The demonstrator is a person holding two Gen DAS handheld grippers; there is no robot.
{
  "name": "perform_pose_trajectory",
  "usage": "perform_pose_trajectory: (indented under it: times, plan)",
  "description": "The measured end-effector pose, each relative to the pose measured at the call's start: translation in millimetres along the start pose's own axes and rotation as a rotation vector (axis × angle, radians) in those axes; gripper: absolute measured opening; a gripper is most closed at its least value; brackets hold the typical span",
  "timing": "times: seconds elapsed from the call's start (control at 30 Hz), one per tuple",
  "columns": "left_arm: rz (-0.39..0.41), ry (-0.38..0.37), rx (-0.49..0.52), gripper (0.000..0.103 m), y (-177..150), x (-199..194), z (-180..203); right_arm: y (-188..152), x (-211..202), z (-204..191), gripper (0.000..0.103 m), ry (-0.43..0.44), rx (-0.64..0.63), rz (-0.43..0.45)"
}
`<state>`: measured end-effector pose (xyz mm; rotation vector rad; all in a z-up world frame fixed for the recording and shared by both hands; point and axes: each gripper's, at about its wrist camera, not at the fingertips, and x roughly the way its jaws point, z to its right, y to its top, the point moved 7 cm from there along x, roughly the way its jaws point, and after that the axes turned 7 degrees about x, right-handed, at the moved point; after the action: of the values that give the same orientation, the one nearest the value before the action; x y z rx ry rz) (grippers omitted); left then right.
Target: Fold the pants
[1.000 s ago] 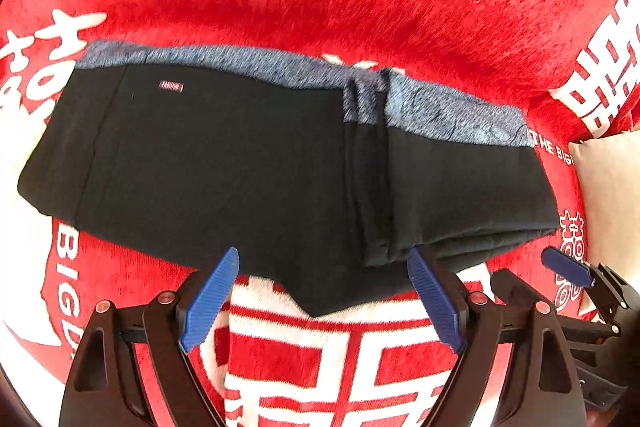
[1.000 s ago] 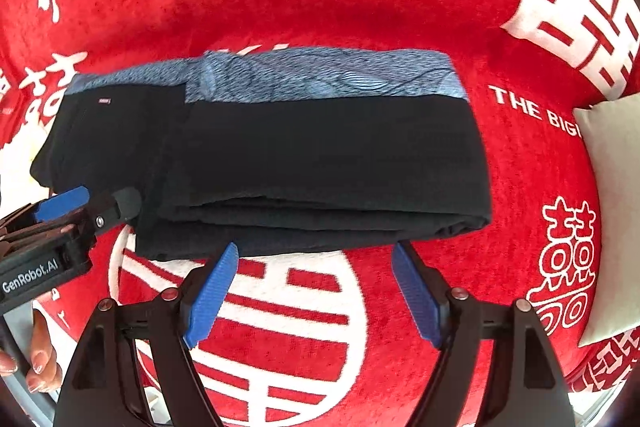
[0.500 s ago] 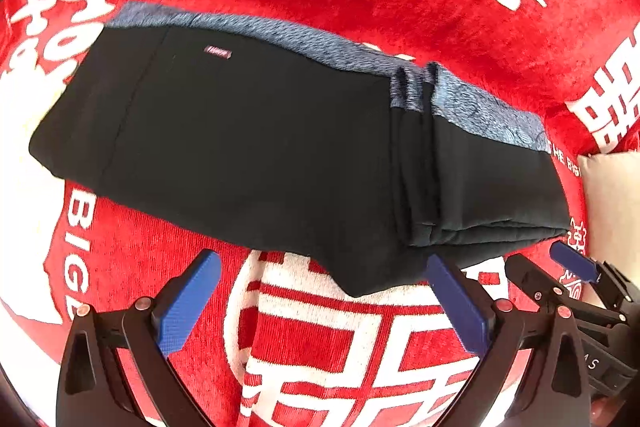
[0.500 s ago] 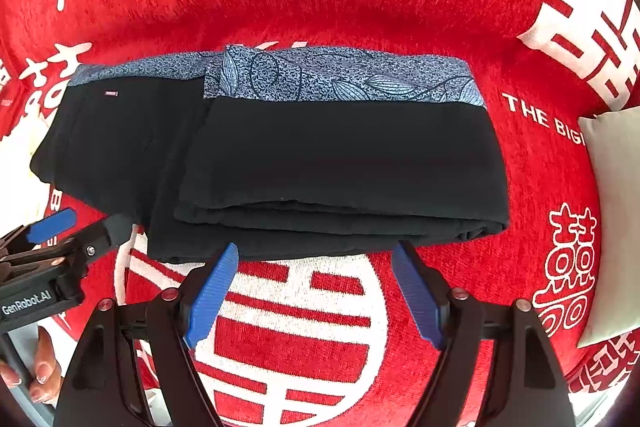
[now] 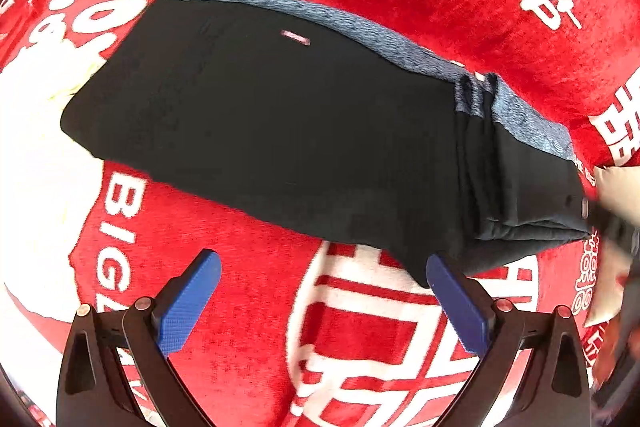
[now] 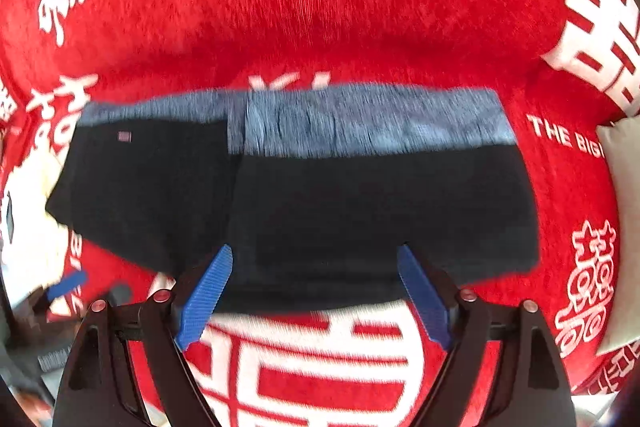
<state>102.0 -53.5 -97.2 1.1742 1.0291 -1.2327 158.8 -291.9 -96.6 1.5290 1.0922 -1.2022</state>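
**Folded black pants on the red blanket, both tongs spread and empty**

The black pants (image 5: pixel 304 131) lie folded into a thick, roughly rectangular bundle on a red blanket (image 5: pixel 248 235) printed with large white characters and lettering. A blue-grey patterned waistband (image 5: pixel 360 27) runs along the bundle's far edge, and a small pale label (image 5: pixel 295 37) sits on the black cloth near it. Toward the right end, stacked fold layers show as parallel ridges.

The left tongs (image 5: pixel 322 297) hang just in front of the bundle's near edge, blue pads wide apart, nothing between them; the right-hand pad sits close to the cloth's lowest corner.

The right tongs (image 6: pixel 316 291) are likewise spread and hold nothing. Their blue tips overlap the near edge of the pants (image 6: pixel 360 211) in the right wrist view; whether they touch the cloth is unclear, as this view is motion-blurred. A pale cushion (image 6: pixel 624 227) lies at the right edge of the blanket.
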Motion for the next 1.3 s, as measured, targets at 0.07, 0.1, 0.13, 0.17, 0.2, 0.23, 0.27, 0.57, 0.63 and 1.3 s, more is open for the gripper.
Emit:
perform_pose_trajectory:
  times: [0.07, 0.1, 0.13, 0.17, 0.2, 0.23, 0.27, 0.57, 0.63, 1.3]
  plan:
    - [0.003, 0.001, -0.012, 0.103, -0.6, 0.6, -6.4, 18.8, 8.6, -8.6, 0.075, 0.025, 0.006, 0.016]
    - [0.007, 0.005, -0.015, 0.103, -0.4, 0.4, -8.7, 24.4, 12.1, -12.8, 0.073, 0.036, 0.01, 0.019]
    - [0.013, 0.015, -0.013, 0.103, 0.1, 0.3, -10.6, 32.6, 17.6, -18.3, 0.071, 0.046, 0.014, 0.019]
    - [0.018, 0.024, -0.006, 0.103, 1.0, 0.1, -12.1, 41.1, 23.2, -23.9, 0.071, 0.047, 0.013, 0.023]
    - [0.023, 0.029, 0.004, 0.103, 2.0, 0.0, -12.8, 45.8, 26.0, -28.1, 0.071, 0.044, 0.009, 0.029]
    - [0.026, 0.031, 0.01, 0.103, 2.7, -0.7, -13.3, 53.6, 29.7, -34.3, 0.071, 0.042, -0.003, 0.042]
    - [0.028, 0.034, 0.019, 0.103, 3.8, -0.1, -13.8, 60.6, 33.6, -40.9, 0.071, 0.041, -0.022, 0.053]
    - [0.05, 0.036, 0.02, 0.103, 11.6, 0.5, -22.6, 54.5, 67.4, -53.1, 0.019, 0.033, -0.008, -0.04]
    - [0.053, 0.045, 0.032, 0.103, 14.6, -0.2, -23.0, 42.3, 68.1, -56.7, 0.02, 0.054, -0.019, -0.062]
    - [0.071, -0.015, 0.165, 0.103, 57.4, 5.9, 37.5, -6.0, -6.6, 42.2, 0.055, 0.186, 0.251, -0.026]
